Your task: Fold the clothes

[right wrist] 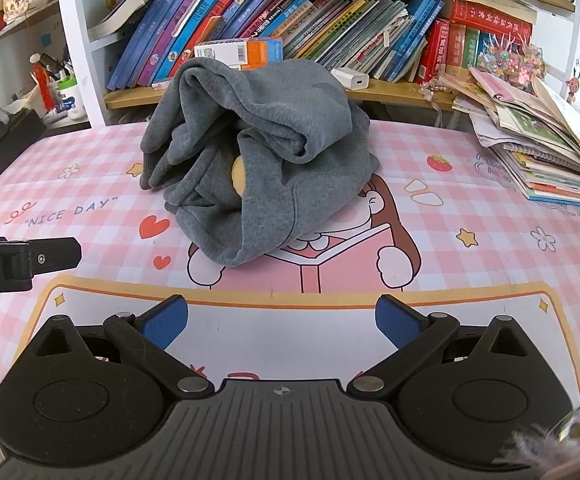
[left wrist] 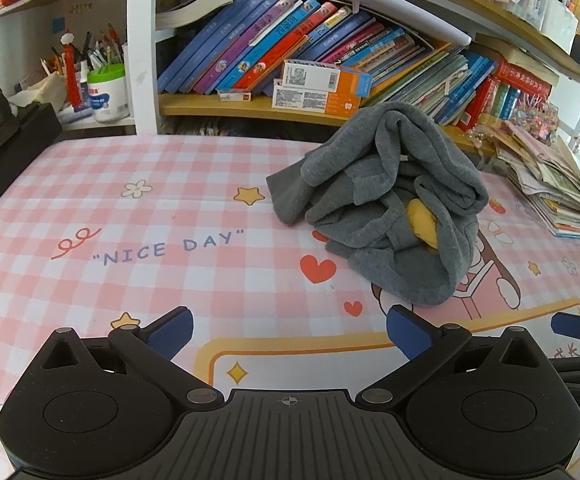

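Both my left gripper [left wrist: 289, 334] and right gripper [right wrist: 281, 322] gape wide, empty; grabbing the bunched grey sweatshirt [right wrist: 256, 156] at frame centre blindly risks pinching several layers.

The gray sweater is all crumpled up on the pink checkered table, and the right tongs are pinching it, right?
Not quite. The gray sweater is crumpled on the pink checkered table, but the right tongs are open and short of it, as the right wrist view shows.

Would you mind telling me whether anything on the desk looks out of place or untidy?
The grey sweatshirt sits crumpled in a heap on the pink checked mat, unfolded, beyond both open grippers.
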`<state>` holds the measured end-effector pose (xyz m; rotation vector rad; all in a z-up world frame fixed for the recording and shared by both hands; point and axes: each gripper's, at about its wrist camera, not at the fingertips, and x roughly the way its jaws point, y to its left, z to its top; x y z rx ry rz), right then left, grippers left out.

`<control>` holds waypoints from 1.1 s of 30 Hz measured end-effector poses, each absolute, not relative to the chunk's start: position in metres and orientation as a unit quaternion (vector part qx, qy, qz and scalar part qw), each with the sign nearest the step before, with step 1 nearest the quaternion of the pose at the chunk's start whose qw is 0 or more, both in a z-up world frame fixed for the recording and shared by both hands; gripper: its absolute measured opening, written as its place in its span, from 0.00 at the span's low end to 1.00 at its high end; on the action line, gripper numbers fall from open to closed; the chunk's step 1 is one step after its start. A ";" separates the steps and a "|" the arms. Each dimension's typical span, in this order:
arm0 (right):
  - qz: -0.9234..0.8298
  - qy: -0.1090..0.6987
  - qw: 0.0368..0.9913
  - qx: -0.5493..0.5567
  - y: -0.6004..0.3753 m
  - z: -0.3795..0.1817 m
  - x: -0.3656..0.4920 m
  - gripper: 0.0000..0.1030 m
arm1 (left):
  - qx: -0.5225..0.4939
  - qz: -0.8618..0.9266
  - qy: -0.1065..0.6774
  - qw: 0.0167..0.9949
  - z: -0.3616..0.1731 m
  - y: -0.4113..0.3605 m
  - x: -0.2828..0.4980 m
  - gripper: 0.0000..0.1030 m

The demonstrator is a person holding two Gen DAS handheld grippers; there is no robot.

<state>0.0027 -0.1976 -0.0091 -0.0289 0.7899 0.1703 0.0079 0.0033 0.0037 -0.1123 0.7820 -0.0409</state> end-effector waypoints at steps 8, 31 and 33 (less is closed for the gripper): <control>0.084 0.377 0.922 -0.018 -0.196 -0.005 0.003 0.98 | -0.058 -0.016 0.378 0.924 0.006 0.006 0.007 1.00; 0.085 0.377 0.922 -0.019 -0.196 -0.007 0.002 0.99 | -0.058 -0.024 0.381 0.923 0.006 0.007 0.007 1.00; 0.085 0.377 0.922 -0.019 -0.196 -0.007 0.003 0.99 | -0.059 -0.024 0.379 0.923 0.006 0.007 0.006 1.00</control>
